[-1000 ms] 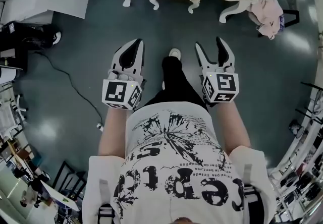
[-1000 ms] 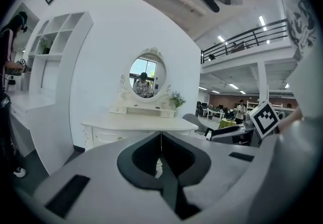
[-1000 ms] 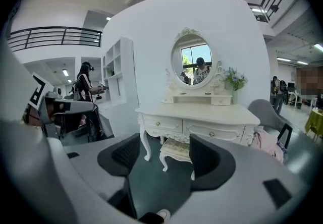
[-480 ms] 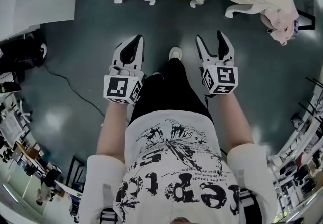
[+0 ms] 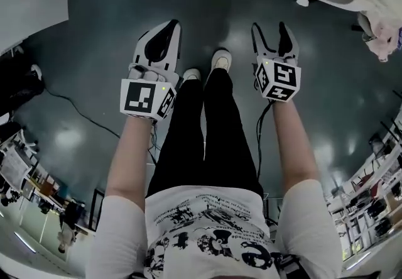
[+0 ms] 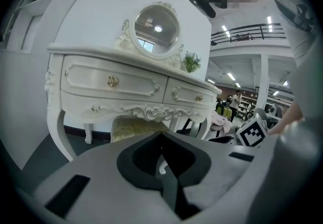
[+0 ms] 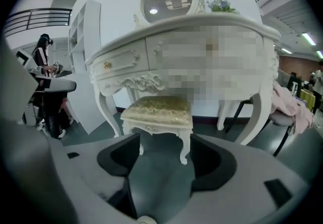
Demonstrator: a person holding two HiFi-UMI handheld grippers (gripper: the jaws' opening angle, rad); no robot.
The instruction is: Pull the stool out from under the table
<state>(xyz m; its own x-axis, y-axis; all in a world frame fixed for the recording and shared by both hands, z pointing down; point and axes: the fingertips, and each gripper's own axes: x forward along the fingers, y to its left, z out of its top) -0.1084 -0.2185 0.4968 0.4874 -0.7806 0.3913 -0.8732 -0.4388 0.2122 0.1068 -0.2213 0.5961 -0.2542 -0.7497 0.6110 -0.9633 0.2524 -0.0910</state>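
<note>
Both hang well short of the stool [image 7: 157, 109] under the counter [image 6: 111, 84]: left gripper [image 5: 169, 25] fingers [image 6: 91, 167] closed empty, right gripper [image 5: 270, 29] fingers spread, empty.

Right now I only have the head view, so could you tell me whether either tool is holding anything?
Observer: No. In its own view, the right tool has its jaws apart with nothing between them.
Operator: Thank you. And the left one?
Observer: The left tool is shut, its tips meeting on nothing.
Operator: Where does the stool stand?
Observer: The stool stands upright ahead of the right tool, partly under the table. Neither tool touches it.
</note>
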